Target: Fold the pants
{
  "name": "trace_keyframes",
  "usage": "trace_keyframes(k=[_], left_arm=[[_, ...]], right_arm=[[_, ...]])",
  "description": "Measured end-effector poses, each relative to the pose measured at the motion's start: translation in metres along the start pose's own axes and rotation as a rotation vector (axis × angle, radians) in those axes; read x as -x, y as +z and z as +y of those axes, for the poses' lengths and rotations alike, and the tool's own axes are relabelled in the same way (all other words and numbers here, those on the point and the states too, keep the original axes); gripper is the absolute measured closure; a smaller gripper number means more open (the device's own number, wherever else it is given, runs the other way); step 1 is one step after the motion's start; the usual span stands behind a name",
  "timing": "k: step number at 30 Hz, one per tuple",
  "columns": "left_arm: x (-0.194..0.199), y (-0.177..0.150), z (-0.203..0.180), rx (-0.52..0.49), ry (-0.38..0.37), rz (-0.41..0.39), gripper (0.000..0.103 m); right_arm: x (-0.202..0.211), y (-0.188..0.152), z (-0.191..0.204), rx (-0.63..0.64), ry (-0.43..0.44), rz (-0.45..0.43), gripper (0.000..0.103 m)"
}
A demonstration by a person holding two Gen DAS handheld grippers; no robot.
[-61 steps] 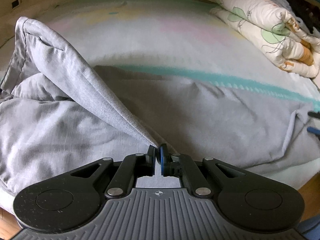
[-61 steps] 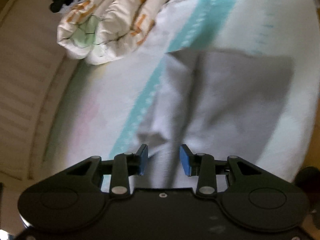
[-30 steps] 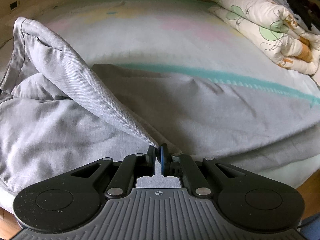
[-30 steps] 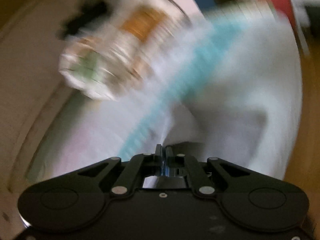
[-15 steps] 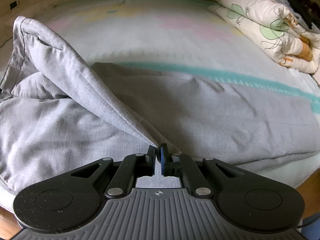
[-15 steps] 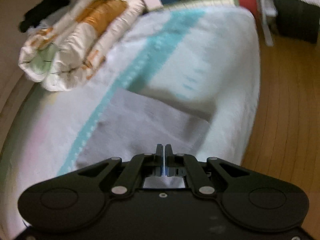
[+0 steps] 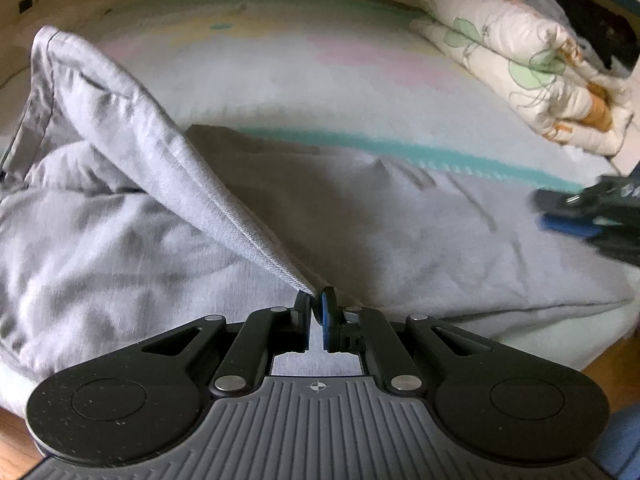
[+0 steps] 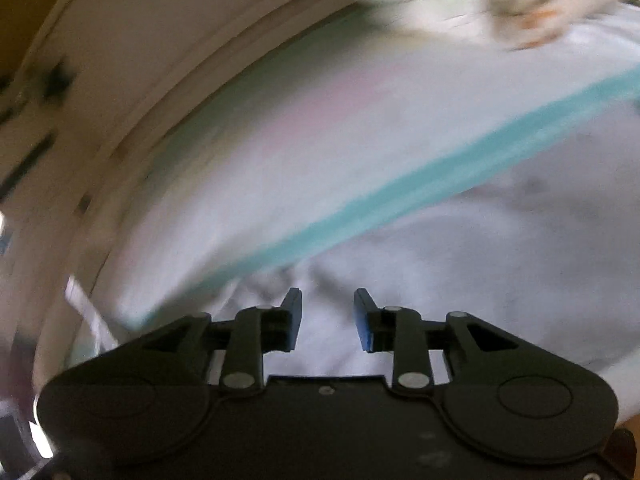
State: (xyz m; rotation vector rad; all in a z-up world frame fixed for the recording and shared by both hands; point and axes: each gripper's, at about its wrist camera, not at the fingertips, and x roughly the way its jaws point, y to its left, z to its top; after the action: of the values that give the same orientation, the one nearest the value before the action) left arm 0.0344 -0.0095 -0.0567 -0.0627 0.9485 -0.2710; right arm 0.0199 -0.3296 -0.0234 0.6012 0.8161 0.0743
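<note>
Your left gripper (image 7: 316,306) is clamped on an edge of the grey pants (image 7: 400,232), and the cloth rises from the pinch in a tight ridge that goes up and to the left. The pants lie on the bed (image 7: 280,60), which has a pale sheet with a teal stripe (image 7: 440,152). On the left side the fabric is bunched in soft folds, and on the right side one leg is spread quite flat, reaching near the front edge of the mattress. Your right gripper (image 8: 327,314) has its fingers apart, with nothing between them. It hovers over the grey fabric, just below the teal stripe. This view is blurred, so I cannot tell if the tips touch the cloth. In the left view you see this gripper at the right border, above the flat leg. A folded quilt (image 7: 520,68) with a flower print sits at the far right corner of the bed, well apart from the pants.
</note>
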Motion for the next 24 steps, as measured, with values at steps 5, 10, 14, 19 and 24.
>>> trace_keyframes(k=[5,10,14,19,24], left_arm=[[0.006,-0.005,0.004,0.001,-0.019,0.026,0.097],[0.013,-0.008,0.008,0.011,-0.047,0.034,0.096],[0.016,-0.016,0.006,-0.018,-0.047,0.043,0.096],[0.023,-0.02,0.01,-0.057,-0.038,0.057,0.092],[0.035,-0.029,0.021,-0.163,-0.011,0.062,0.091]], right_arm=[[-0.022,-0.029,0.057,0.232,0.119,0.135,0.065],[-0.04,-0.056,0.091,0.4,0.156,0.213,0.064],[-0.053,-0.056,0.099,0.411,0.186,0.23,0.063],[-0.065,-0.049,0.122,0.411,0.241,0.204,0.056],[-0.081,-0.044,0.16,0.403,0.315,0.185,0.05]])
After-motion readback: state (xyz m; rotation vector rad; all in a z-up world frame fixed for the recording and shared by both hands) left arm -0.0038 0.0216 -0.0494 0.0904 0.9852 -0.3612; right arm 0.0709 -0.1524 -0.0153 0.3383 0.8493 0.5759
